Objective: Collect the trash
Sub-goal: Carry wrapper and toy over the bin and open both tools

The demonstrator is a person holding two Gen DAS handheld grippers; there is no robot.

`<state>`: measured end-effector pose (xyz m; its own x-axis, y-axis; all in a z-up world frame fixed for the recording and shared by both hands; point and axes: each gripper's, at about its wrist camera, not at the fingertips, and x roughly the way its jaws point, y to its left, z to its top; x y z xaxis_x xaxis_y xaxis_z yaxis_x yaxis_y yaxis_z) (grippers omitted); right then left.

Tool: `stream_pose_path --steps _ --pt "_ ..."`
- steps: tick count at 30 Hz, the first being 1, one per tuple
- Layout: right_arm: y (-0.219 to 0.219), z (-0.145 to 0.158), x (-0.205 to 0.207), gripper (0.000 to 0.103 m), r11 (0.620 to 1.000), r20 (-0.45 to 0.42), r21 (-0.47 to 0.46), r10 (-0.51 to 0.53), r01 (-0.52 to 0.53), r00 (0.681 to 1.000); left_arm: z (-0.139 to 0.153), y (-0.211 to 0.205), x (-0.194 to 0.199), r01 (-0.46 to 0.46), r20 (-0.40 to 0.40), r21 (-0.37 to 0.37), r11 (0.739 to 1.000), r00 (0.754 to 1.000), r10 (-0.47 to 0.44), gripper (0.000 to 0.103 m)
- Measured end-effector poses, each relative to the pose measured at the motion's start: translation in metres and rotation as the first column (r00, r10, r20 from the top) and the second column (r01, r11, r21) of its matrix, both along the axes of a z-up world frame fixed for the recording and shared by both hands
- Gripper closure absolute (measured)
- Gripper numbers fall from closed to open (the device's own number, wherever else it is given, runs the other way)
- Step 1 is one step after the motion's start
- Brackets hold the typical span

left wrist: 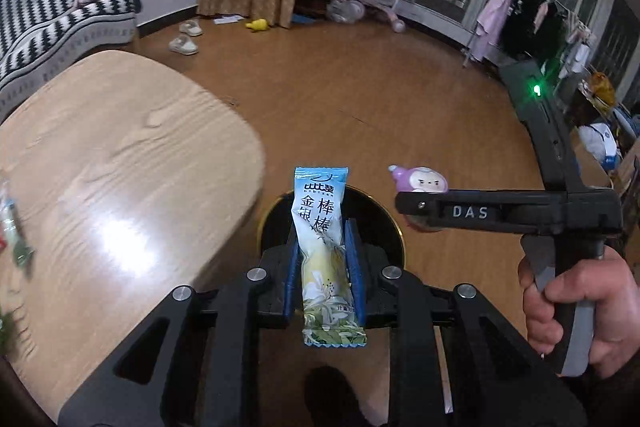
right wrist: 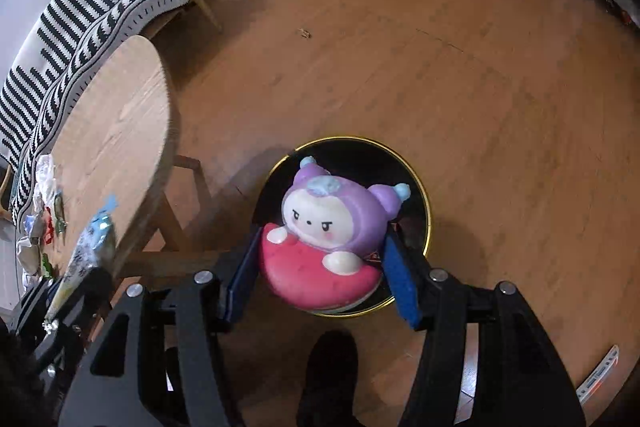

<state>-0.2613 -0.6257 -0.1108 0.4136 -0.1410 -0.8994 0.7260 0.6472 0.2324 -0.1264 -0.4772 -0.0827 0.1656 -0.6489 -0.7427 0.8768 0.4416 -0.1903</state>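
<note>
Left gripper (left wrist: pixel 325 259): jaws nearly closed, pinching a packet (left wrist: pixel 323 255) upright at its middle, so it is hanging above the bin (left wrist: pixel 394 227) ready to drop.
Right gripper (right wrist: pixel 320 263): jaws about half open, blue pads (right wrist: pixel 240 267) pressing both sides of a toy (right wrist: pixel 328 231), carrying it over the bin's mouth.
Bin: standing on the floor (right wrist: pixel 480 107) just beside the table (left wrist: pixel 120 167), where both loads can be released.
Remaining trash: wrappers (right wrist: pixel 40 219) lying at the table's far edge, probably next.
</note>
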Motion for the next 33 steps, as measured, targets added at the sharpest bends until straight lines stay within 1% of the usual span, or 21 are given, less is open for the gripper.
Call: stream_pose_path --steps 4,5,6,7,8,12,16,22,24,25,26,27,28,29,31,32,33 --pt "-0.01 -0.001 -0.002 0.043 1.0 0.009 0.008 -0.002 0.002 1.0 -0.012 -0.016 0.003 0.014 -0.016 0.017 1.0 1.0 -0.014 0.082" --pt "-0.009 -0.001 -0.003 0.037 1.0 0.011 0.011 -0.009 0.009 1.0 -0.014 -0.017 0.004 0.017 -0.014 0.02 1.0 1.0 -0.016 0.082" --pt "-0.012 -0.002 -0.002 0.025 1.0 0.015 0.015 -0.017 0.017 1.0 -0.015 -0.02 0.007 0.019 -0.013 0.023 1.0 1.0 -0.019 0.082" --pt "-0.016 -0.001 0.001 0.022 1.0 0.022 0.015 -0.026 0.025 0.999 -0.017 -0.022 0.01 0.02 -0.013 0.027 0.999 1.0 -0.02 0.082" --pt "-0.017 -0.001 -0.004 0.02 0.999 0.028 0.011 -0.037 0.037 0.999 -0.019 -0.025 0.012 0.021 -0.017 0.032 0.999 1.0 -0.021 0.082" --pt "-0.023 0.0 -0.01 0.02 0.999 0.031 0.018 -0.046 0.046 0.998 -0.029 -0.035 0.015 0.023 -0.037 0.06 0.998 0.999 -0.021 0.082" --pt "-0.029 0.002 -0.013 0.017 0.995 0.035 0.033 -0.091 0.09 0.995 -0.042 -0.05 0.007 0.052 -0.044 0.082 0.995 0.998 -0.049 0.082" --pt "-0.03 0.018 -0.029 0.016 0.991 0.067 0.019 -0.133 0.132 0.989 -0.059 -0.074 0.002 0.096 -0.052 0.097 0.991 0.994 -0.091 0.082" --pt "-0.027 0.024 -0.033 0.012 0.992 0.078 0.006 -0.126 0.126 0.989 -0.064 -0.078 0.002 0.088 -0.057 0.102 0.991 0.995 -0.083 0.08" --pt "-0.024 0.028 -0.035 0.011 0.993 0.076 -0.014 -0.115 0.117 0.99 -0.067 -0.079 0.002 0.086 -0.068 0.105 0.991 0.995 -0.079 0.073" --pt "-0.024 0.029 -0.035 0.011 0.993 0.069 -0.028 -0.113 0.115 0.991 -0.068 -0.081 0.001 0.082 -0.079 0.105 0.991 0.994 -0.074 0.057" --pt "-0.023 0.03 -0.038 0.011 0.992 0.065 -0.04 -0.117 0.12 0.991 -0.068 -0.081 0.002 0.073 -0.08 0.098 0.992 0.995 -0.066 0.048" --pt "-0.024 0.031 -0.04 0.011 0.991 0.065 -0.046 -0.123 0.126 0.99 -0.067 -0.078 0.001 0.067 -0.074 0.087 0.994 0.995 -0.06 0.033" --pt "-0.024 0.032 -0.042 0.011 0.991 0.066 -0.044 -0.125 0.128 0.99 -0.064 -0.077 -0.001 0.063 -0.066 0.079 0.995 0.996 -0.058 0.028" --pt "-0.026 0.034 -0.045 0.011 0.99 0.072 -0.04 -0.13 0.133 0.989 -0.059 -0.076 -0.008 0.081 -0.061 0.069 0.994 0.995 -0.076 0.027" --pt "-0.026 0.036 -0.046 0.011 0.99 0.075 -0.045 -0.131 0.135 0.989 -0.056 -0.075 -0.011 0.09 -0.059 0.066 0.994 0.995 -0.086 0.021" --pt "-0.025 0.037 -0.045 0.011 0.99 0.077 -0.051 -0.13 0.134 0.989 -0.052 -0.073 -0.014 0.093 -0.051 0.059 0.994 0.995 -0.09 0.018"
